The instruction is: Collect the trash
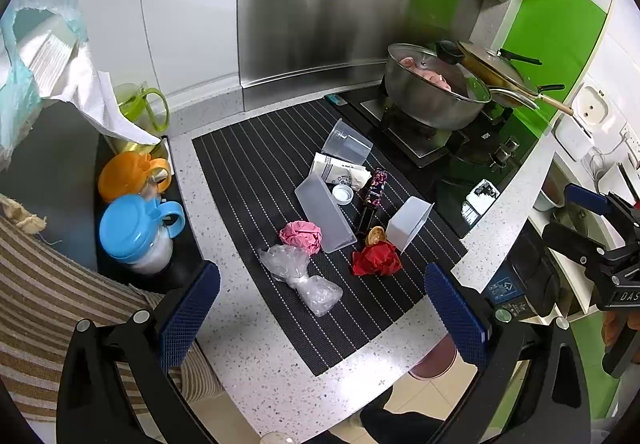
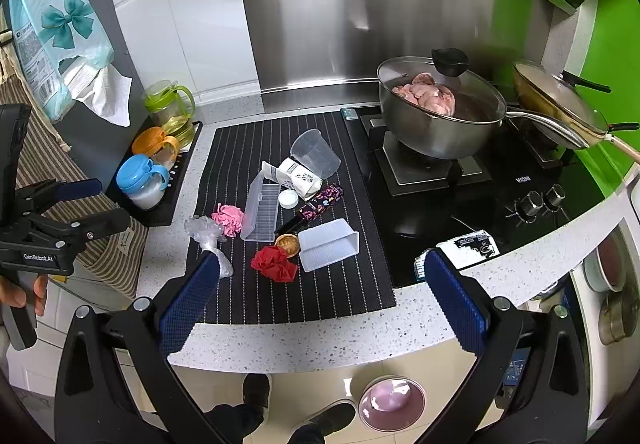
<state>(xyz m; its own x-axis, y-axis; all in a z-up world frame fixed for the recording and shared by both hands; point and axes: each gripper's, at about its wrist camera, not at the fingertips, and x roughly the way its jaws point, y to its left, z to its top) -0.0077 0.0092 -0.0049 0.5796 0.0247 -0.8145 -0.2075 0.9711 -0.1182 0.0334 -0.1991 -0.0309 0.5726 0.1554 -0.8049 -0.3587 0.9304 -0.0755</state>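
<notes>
Both tools hang wide apart and empty above the bench (image 2: pixel 280 340): left tool (image 1: pixel 322 318), right tool (image 2: pixel 320 302). Red paper ball (image 2: pixel 275 263), pink wad (image 2: pixel 228 218) and plastic bag (image 2: pixel 208 234) lie on the striped mat (image 2: pixel 320 296).

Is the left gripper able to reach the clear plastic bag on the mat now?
Probably yes. The left gripper is open above the counter's near edge, and the clear plastic bag lies nearest it on the striped mat, nothing over it. The pink paper ball sits just beyond.

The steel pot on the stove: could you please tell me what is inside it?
Through the glass lid of the steel pot, pale pink raw meat shows, piled high. Anything beneath it is hidden by the pot's wall.
</notes>
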